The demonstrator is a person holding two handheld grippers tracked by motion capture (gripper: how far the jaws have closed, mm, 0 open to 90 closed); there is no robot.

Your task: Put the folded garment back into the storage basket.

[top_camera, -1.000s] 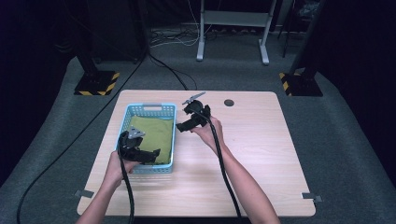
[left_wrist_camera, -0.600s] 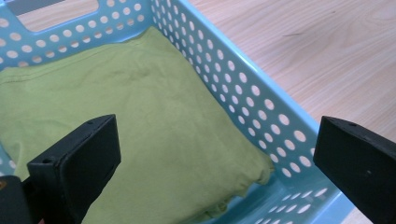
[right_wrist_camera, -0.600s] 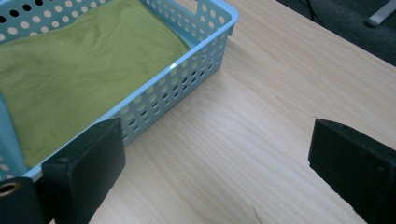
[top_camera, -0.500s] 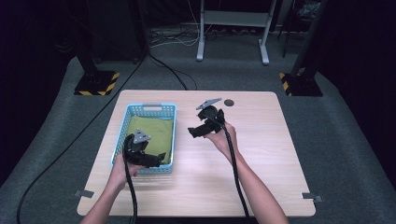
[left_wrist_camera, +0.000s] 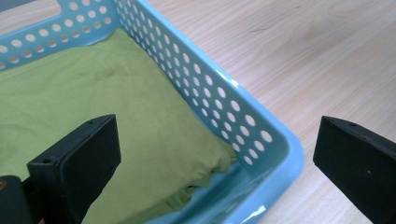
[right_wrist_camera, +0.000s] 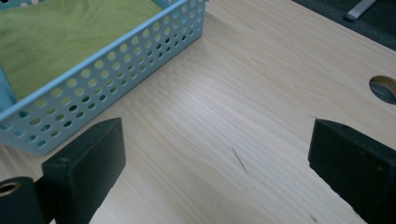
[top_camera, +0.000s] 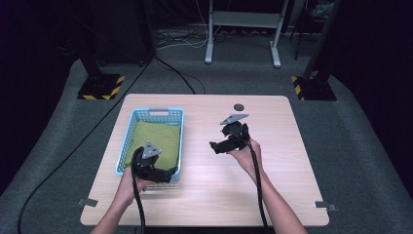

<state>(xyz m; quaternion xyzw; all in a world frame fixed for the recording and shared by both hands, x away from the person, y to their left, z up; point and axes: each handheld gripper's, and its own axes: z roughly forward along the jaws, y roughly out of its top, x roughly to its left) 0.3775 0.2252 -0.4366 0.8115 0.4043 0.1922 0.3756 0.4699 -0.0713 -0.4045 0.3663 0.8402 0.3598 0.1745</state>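
Note:
A light blue perforated basket (top_camera: 126, 139) sits on the left part of the wooden table, with a folded green cloth (top_camera: 156, 139) lying inside it. My left gripper (top_camera: 165, 175) is open at the basket's near right corner (left_wrist_camera: 275, 154), one jaw over the green cloth (left_wrist_camera: 93, 93) and the other outside over the wood. My right gripper (top_camera: 216, 146) is open and empty above the bare wood to the right of the basket (right_wrist_camera: 116, 74), pointing toward it. The green cloth (right_wrist_camera: 60, 32) shows past the basket wall.
A round cable hole (top_camera: 238, 107) lies in the table near its far edge, also seen as the hole (right_wrist_camera: 384, 88) at the right. Two striped stand bases (top_camera: 100, 87) rest on the grey carpet beyond the table, and cables trail on the floor.
The right gripper has drawn away from the basket's far right corner, toward the table's middle. The left gripper has slid from inside the basket to its near right corner.

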